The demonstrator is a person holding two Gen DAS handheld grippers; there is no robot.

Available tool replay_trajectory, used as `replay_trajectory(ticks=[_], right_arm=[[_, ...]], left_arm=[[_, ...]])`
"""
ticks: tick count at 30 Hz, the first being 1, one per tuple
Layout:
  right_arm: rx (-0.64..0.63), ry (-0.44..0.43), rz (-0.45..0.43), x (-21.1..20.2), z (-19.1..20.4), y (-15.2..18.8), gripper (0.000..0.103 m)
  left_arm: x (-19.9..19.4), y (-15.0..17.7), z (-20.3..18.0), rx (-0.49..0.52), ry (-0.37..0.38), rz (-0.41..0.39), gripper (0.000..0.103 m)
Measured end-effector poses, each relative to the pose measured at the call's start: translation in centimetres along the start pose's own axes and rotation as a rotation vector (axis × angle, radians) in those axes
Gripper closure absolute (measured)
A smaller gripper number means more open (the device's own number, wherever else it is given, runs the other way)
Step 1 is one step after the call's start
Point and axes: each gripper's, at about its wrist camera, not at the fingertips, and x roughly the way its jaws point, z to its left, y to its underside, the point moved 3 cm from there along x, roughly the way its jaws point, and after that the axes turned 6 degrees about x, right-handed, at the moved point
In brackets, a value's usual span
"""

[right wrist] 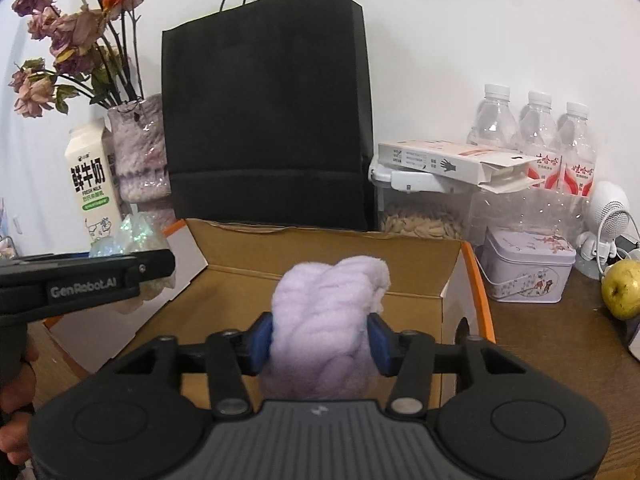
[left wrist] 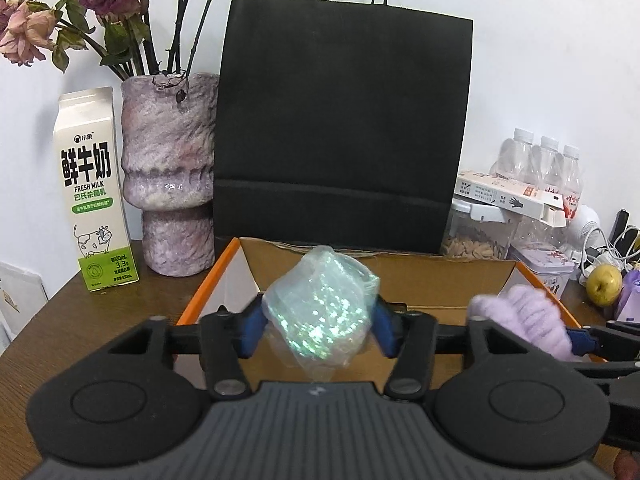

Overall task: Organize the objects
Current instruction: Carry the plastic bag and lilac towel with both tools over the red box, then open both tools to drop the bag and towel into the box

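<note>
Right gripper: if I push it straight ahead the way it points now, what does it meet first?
Probably the back wall of the open cardboard box; the right gripper points slightly down into it, the lilac yarn bundle between its fingers. Behind stands the black paper bag. Depth is unclear.

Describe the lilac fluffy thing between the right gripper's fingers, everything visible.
The lilac bundle looks like soft, chunky yarn or fleece, twisted into thick rope-like folds, with a paler tuft at its upper right. It stands roughly upright between the right gripper's blue fingers, over the open cardboard box. Whether the fingers still press it is unclear.
</note>
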Motion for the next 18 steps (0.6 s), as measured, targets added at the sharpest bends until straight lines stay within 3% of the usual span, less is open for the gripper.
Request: replay_trajectory(ticks=[1, 3, 4, 5, 6, 18], right_arm=[[0.005, 0.003, -0.002, 0.0, -0.1, 0.0, 0.030], [0.014, 0.011, -0.016, -0.2, -0.2, -0.1, 0.010], [0.014, 0.016, -0.023, -0.3, -0.2, -0.2, 0.007], [0.014, 0.024, -0.025, -0.4, -0.3, -0.2, 0.006], [0.017, 0.032, -0.025, -0.4, -0.3, -0.3, 0.004], [0.012, 0.021, -0.040, -1.7, -0.2, -0.7, 0.002]], left_arm=[[-0.1, -0.1, 0.0, -0.002, -0.006, -0.006, 0.027], [-0.3, -0.2, 0.0, -0.002, -0.016, -0.020, 0.020], [-0.4, -0.2, 0.0, -0.003, -0.019, -0.022, 0.014], [-0.5, -0.3, 0.1, -0.005, -0.020, -0.026, 0.002], [-0.6, -0.3, 0.1, -0.009, -0.024, -0.035, 0.000], [-2.3, -1.0, 0.2, -0.010, -0.036, -0.071, 0.000]])
